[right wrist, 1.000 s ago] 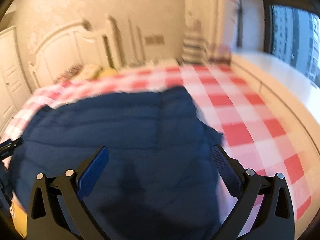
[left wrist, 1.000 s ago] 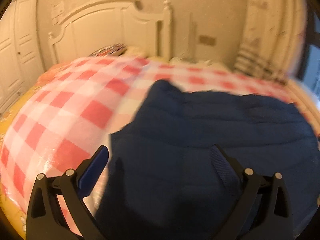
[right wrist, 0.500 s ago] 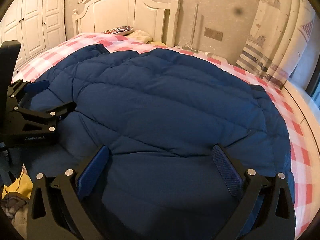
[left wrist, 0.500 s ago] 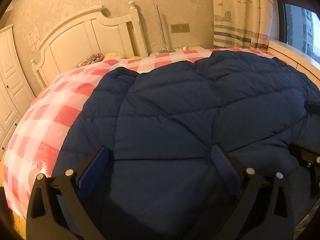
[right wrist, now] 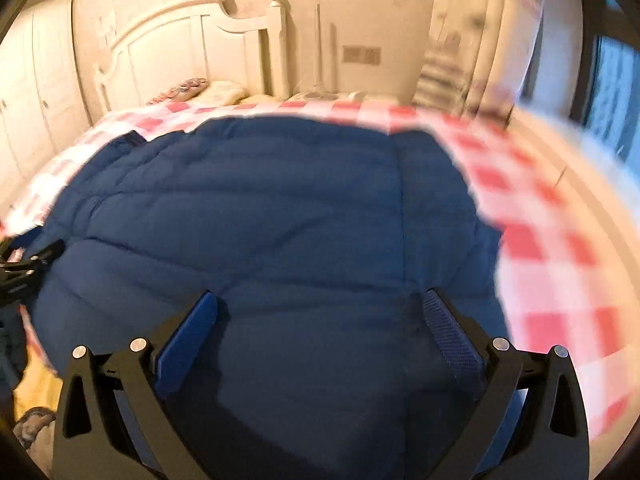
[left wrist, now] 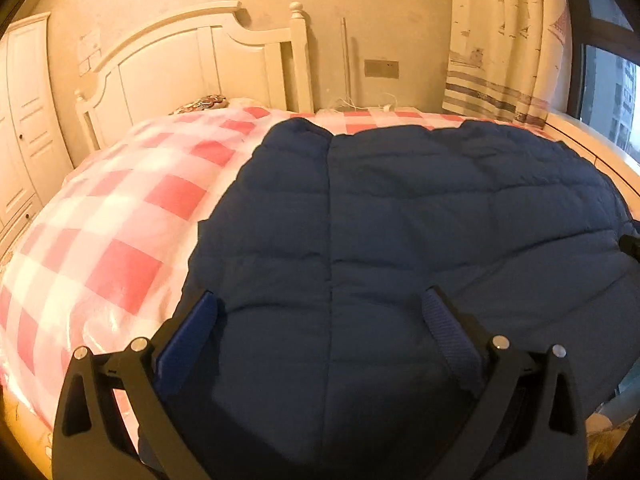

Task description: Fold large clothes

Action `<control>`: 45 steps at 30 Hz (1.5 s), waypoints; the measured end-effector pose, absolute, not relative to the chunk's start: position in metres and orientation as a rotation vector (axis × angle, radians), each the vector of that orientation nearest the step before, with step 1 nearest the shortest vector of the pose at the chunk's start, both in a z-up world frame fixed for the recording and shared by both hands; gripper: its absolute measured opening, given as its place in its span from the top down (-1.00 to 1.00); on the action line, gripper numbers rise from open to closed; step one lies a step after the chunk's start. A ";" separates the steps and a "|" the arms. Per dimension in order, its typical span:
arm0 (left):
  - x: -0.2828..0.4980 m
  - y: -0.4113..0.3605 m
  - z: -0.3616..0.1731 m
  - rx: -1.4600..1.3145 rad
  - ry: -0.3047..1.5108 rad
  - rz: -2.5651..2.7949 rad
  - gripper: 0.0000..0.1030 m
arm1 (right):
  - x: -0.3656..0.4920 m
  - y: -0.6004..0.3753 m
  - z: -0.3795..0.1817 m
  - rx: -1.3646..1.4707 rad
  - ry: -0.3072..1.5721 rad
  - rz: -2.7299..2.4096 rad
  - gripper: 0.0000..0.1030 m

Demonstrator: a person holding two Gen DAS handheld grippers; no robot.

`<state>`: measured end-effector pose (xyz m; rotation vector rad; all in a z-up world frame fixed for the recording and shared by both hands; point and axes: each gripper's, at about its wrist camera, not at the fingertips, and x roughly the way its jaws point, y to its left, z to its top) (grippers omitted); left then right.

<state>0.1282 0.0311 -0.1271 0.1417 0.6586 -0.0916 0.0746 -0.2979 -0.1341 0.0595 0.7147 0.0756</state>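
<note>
Currently both the left gripper (left wrist: 320, 308) and right gripper (right wrist: 320, 306) hover wide open, holding nothing, over a puffy navy quilted coat (left wrist: 400, 220) on a checked bedspread (left wrist: 120, 220); its slippery bulk could slide from a shallow pinch.

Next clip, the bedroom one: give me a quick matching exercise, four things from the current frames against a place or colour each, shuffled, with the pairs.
Things:
1. quilted garment
2. bed cover
3. headboard
4. curtain

Descriptions:
A. white, at the far end of the bed
B. dark blue, spread flat on the bed
C. hanging beside the window
D. red and white checks

Pairs: 1-B, 2-D, 3-A, 4-C
</note>
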 end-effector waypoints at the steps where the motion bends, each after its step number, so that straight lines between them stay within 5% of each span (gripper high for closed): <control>1: 0.130 0.028 -0.128 0.157 0.661 -0.081 -0.96 | 0.075 -0.297 -0.136 0.053 0.711 0.072 -0.91; 26: 0.109 0.092 -0.133 -0.071 0.728 -0.112 -0.96 | 0.038 -0.324 -0.137 0.109 0.724 0.022 -0.90; 34: 0.080 0.018 -0.078 0.095 0.573 -0.196 -0.94 | 0.025 -0.244 -0.093 -0.066 0.615 0.141 -0.90; 45: 0.092 -0.039 -0.126 0.272 0.663 -0.214 -0.96 | 0.042 -0.199 -0.132 -0.237 0.702 0.218 -0.90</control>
